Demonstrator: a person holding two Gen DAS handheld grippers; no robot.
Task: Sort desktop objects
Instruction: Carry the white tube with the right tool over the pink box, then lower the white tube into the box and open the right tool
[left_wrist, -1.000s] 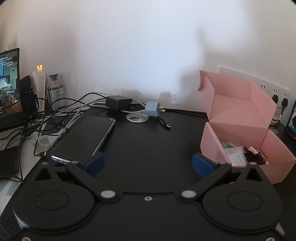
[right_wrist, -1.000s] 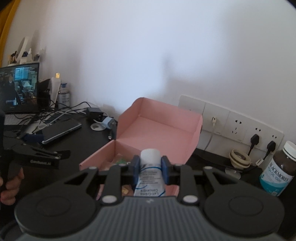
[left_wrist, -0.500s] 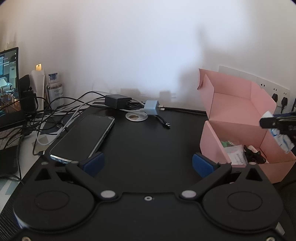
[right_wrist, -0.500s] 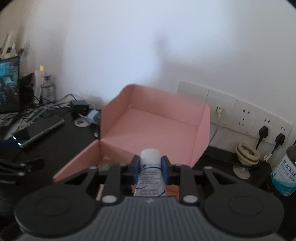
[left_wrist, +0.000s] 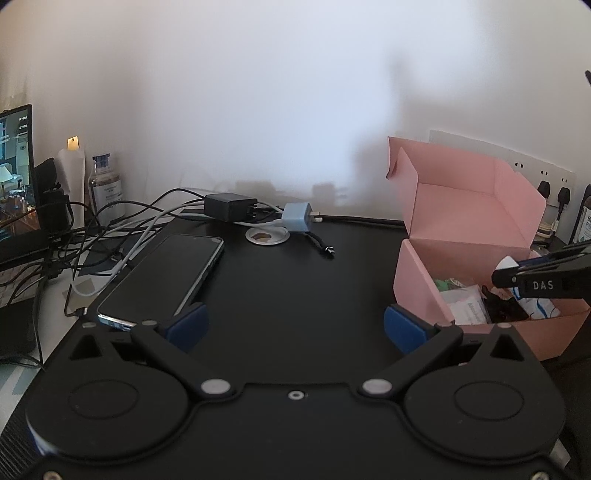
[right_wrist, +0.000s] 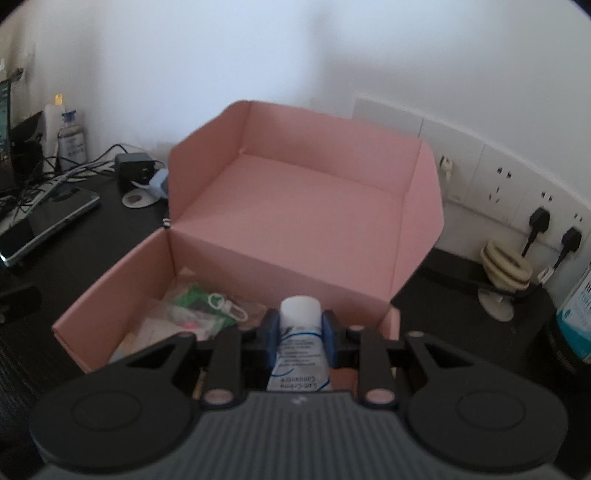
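Note:
My right gripper (right_wrist: 300, 334) is shut on a white cream tube (right_wrist: 300, 343) with blue print, its cap pointing forward. It hangs over the near right part of an open pink cardboard box (right_wrist: 258, 236) that holds small packets and a white clip. In the left wrist view the same box (left_wrist: 417, 273) stands at the right, and the right gripper (left_wrist: 509, 271) reaches in over it with the tube's white cap showing. My left gripper (left_wrist: 293, 325) stands open above the black desk mat, nothing between its blue pads. A black phone (left_wrist: 162, 277) lies just ahead of its left finger.
A black charger (left_wrist: 229, 206), a light-blue plug adapter (left_wrist: 296, 217), a round white disc (left_wrist: 266, 236) and tangled cables sit at the back left, beside a small bottle (left_wrist: 106, 190) and a laptop screen (left_wrist: 14, 177). Wall sockets (right_wrist: 517, 192), a cream holder (right_wrist: 504, 269) and a supplement bottle (right_wrist: 576, 317) stand right of the box.
My right gripper has come forward and down with the tube, from in front of the box to over its inside. It now shows at the right of the left wrist view. The left gripper has stayed put.

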